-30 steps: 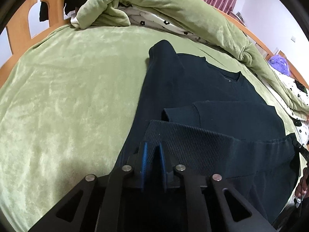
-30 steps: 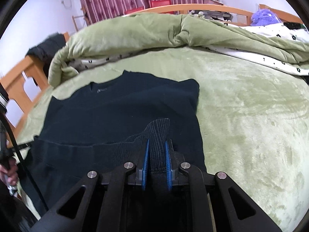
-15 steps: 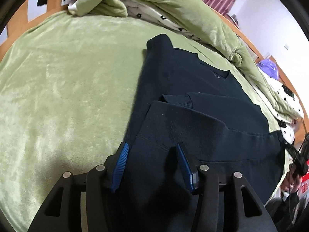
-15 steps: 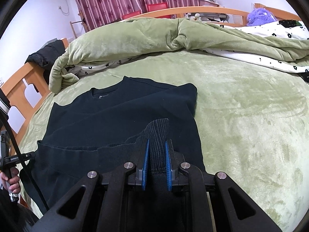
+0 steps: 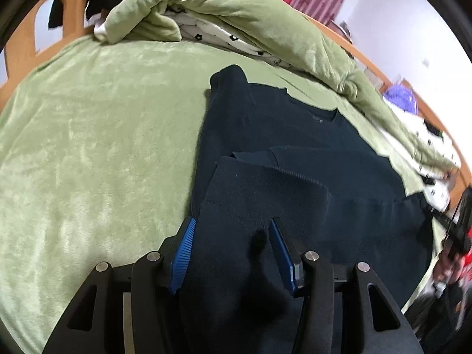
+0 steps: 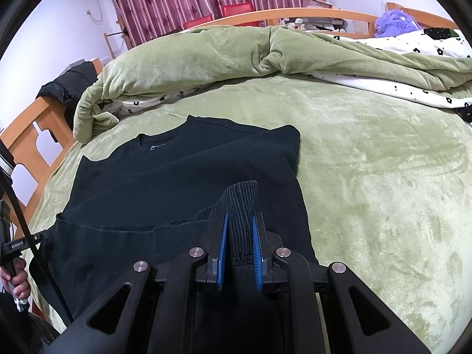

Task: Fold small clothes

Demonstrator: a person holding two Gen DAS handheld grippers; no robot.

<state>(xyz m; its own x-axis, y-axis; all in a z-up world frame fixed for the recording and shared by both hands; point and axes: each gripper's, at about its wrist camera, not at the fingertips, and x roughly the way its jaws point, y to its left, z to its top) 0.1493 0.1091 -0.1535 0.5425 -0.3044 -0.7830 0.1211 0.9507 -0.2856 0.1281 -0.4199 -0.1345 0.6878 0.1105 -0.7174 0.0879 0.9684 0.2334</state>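
A dark navy sweater (image 5: 295,135) lies flat on the green bed cover (image 5: 97,135), neck away from me, sleeves folded in. Its ribbed hem (image 5: 265,183) is turned up over the body. My left gripper (image 5: 231,225) is open, its blue pads either side of the hem's left corner, which lies loose between them. In the right wrist view the sweater (image 6: 188,171) fills the middle, and my right gripper (image 6: 239,216) is shut on the hem's ribbed right corner (image 6: 242,203), held slightly raised.
A rolled green quilt with flowered white lining (image 6: 236,59) lies along the far side of the bed. A wooden bed frame (image 6: 35,129) stands at the left. A purple plush toy (image 6: 395,22) sits at the far right. Open bed cover (image 6: 383,177) lies to the sweater's right.
My left gripper has opened and let go of the hem's left corner, which now rests on the sweater. My right gripper has stayed shut on the right corner.
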